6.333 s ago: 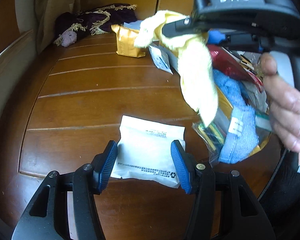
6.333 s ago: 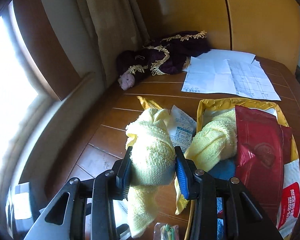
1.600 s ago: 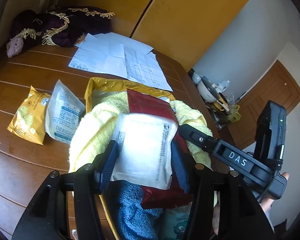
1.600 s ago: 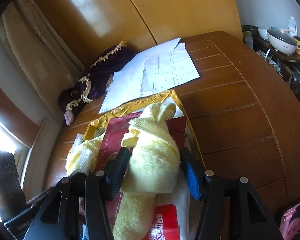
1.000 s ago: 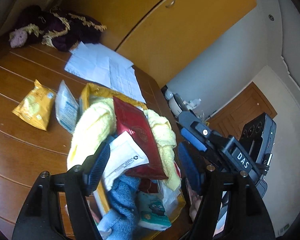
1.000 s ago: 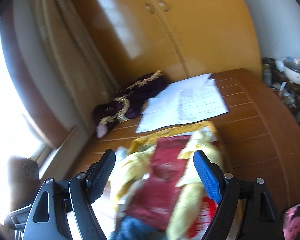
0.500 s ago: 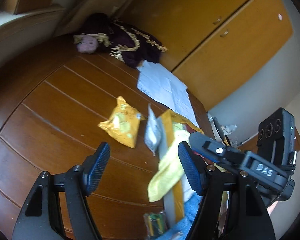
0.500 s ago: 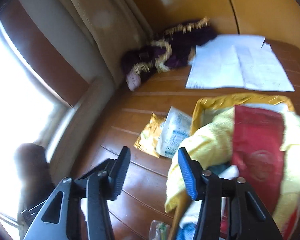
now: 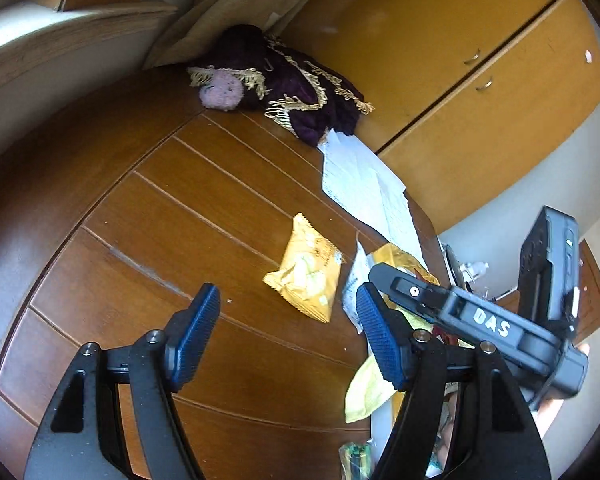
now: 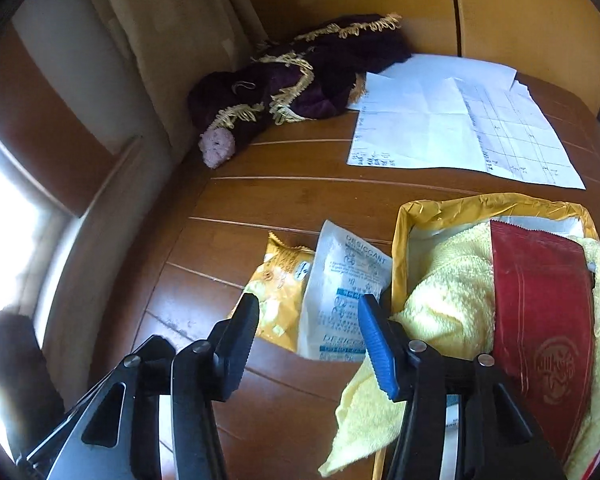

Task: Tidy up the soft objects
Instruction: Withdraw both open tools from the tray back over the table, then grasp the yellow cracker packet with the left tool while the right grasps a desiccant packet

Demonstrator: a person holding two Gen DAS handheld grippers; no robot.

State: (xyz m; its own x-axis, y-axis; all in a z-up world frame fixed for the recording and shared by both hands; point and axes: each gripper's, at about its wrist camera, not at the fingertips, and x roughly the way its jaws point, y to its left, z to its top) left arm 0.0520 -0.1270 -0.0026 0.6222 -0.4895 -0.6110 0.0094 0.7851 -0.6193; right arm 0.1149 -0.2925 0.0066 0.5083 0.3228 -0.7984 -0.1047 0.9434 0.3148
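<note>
Wooden tabletop [image 9: 148,216] filled the left wrist view; the left claw [image 9: 288,340] gaped wide and empty, a yellow snack packet [image 9: 306,276] lying just beyond its right finger. From the right wrist, the right claw [image 10: 308,340] stood open and empty above a white desiccant pouch [image 10: 342,292], the yellow towel [image 10: 448,300] in the yellow bag [image 10: 480,204] to its right.

The yellow terry towel [image 10: 448,304] is running off the right wrist view's lower edge, its underside lying hidden beneath the dark red foil packet [image 10: 540,320]. The right hand-held gripper [image 9: 384,280] is covering most of the yellow open bag [image 9: 400,258] in the left wrist view. The print on the white paper sheets [image 10: 440,124] is too small to read.
</note>
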